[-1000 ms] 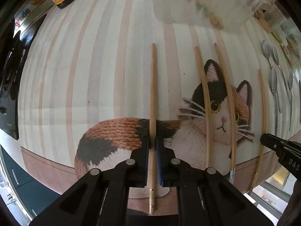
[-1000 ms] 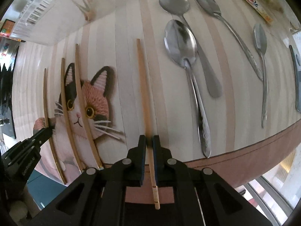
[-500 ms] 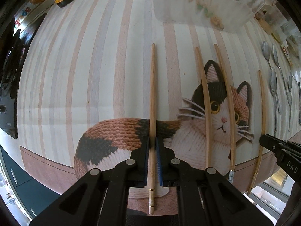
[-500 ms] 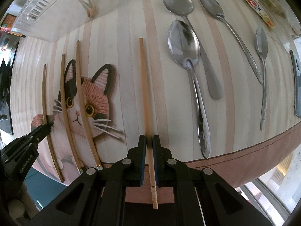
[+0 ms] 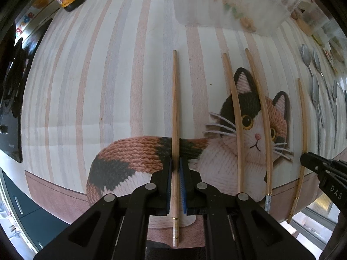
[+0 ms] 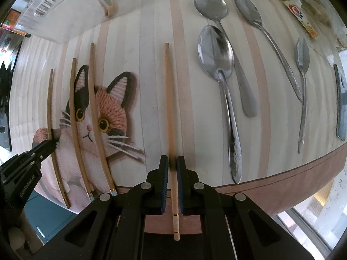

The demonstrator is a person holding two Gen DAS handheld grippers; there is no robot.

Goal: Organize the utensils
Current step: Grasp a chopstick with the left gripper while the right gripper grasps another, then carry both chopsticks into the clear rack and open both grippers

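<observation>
A striped tablecloth (image 5: 121, 82) with a knitted-cat print (image 5: 256, 130) covers the table; its near edge runs out of the frame. A clear plastic bin (image 5: 234, 6) at the far side is cut off by the frame, its contents blurred. Four chopsticks lie parallel: the left gripper (image 5: 175, 186) is clamped on the leftmost chopstick (image 5: 175, 99), the right gripper (image 6: 172, 186) on the rightmost chopstick (image 6: 168, 99), two more chopsticks (image 6: 95, 108) between. Four spoons (image 6: 219, 69) lie right; a fifth flat utensil (image 6: 341, 104) at the rim is unclear.
</observation>
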